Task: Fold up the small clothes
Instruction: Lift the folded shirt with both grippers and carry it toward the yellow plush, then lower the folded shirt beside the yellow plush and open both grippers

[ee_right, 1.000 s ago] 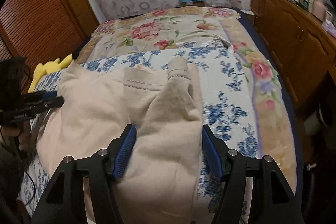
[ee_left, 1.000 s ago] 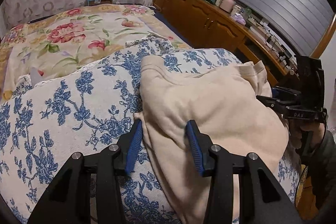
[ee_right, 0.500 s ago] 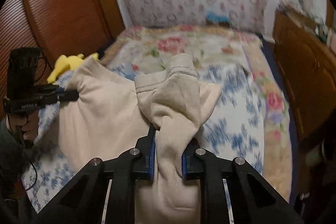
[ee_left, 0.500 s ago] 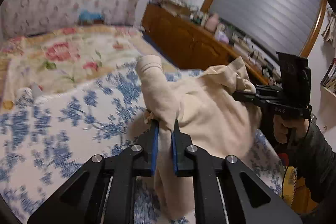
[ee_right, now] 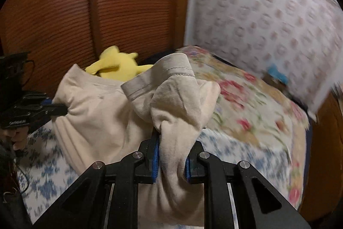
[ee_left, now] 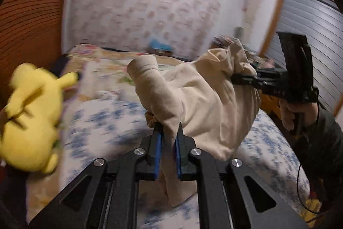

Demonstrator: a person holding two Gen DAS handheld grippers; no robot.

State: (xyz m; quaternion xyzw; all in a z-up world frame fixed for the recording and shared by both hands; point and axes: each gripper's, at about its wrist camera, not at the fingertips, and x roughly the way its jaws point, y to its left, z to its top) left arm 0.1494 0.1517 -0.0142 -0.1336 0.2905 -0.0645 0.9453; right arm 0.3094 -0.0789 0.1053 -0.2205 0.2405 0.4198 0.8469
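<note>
A cream garment hangs in the air between my two grippers, above the bed. My left gripper is shut on one bunched end of it, and a ribbed cuff stands up just beyond the pads. My right gripper is shut on the other end, where a hemmed edge folds over the fingers. The garment sags between them. Each gripper shows in the other's view: the right one at the right, the left one at the left.
The bed has a blue-flowered white cover near me and a pink-flowered quilt farther back. A yellow plush toy lies at the bed's left edge by the wooden louvered doors. A wooden dresser stands at the right.
Both grippers went from open over the flat garment to shut on it, then lifted it off the bed. Both views have swung left and upward.
</note>
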